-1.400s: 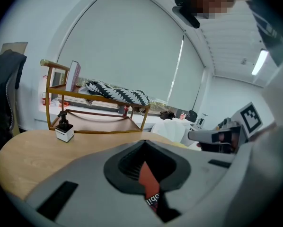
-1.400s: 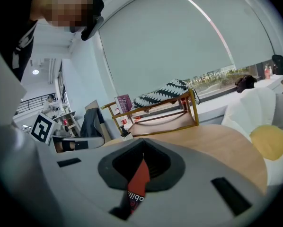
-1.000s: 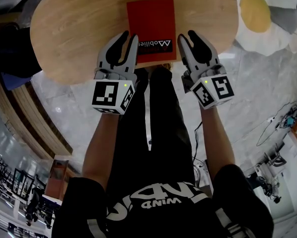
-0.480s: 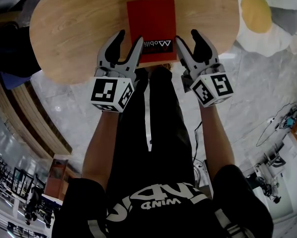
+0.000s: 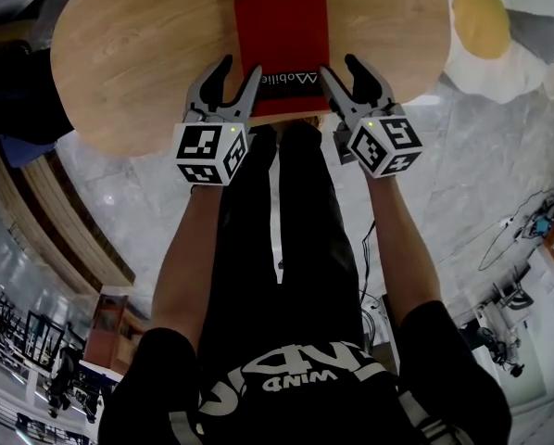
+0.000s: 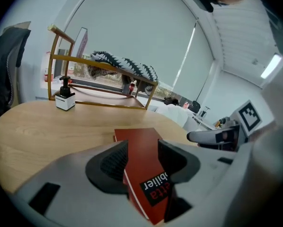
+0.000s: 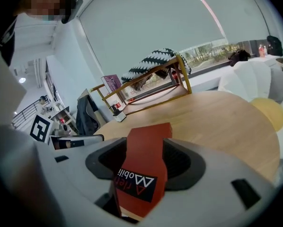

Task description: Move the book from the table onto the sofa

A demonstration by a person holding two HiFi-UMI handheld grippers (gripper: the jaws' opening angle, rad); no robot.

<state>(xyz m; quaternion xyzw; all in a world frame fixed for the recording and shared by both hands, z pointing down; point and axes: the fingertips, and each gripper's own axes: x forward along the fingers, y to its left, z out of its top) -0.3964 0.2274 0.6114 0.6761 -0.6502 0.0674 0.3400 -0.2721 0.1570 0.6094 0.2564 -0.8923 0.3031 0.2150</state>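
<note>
Bench (image 5: 129,63) (oval, pale wood) fills the top of the head view and sits where it sat a second ago. The book (image 5: 282,35), red with a black label at its near end, lies flat on the bench at the near edge, unmoved. The change is in the claws: both have come down to the book's near corners, and their jaws have just been opening, from part-closed to wide apart. Left claw (image 5: 238,68) now straddles the near left corner, right claw (image 5: 340,68) the near right one. In each gripper view the red cover runs between the pads, which stand clear of it, so nothing is gripped yet. Judgement: approach done, lift not begun, closing on both corners is due next. Not resolved: whether either jaw touches the cover or the bench. The label is partly cut off by the jaws. No sofa is identifiable; the white cushion with yellow centre (image 5: 481,26) right of the bench may belong to it, cannot tell.
</note>
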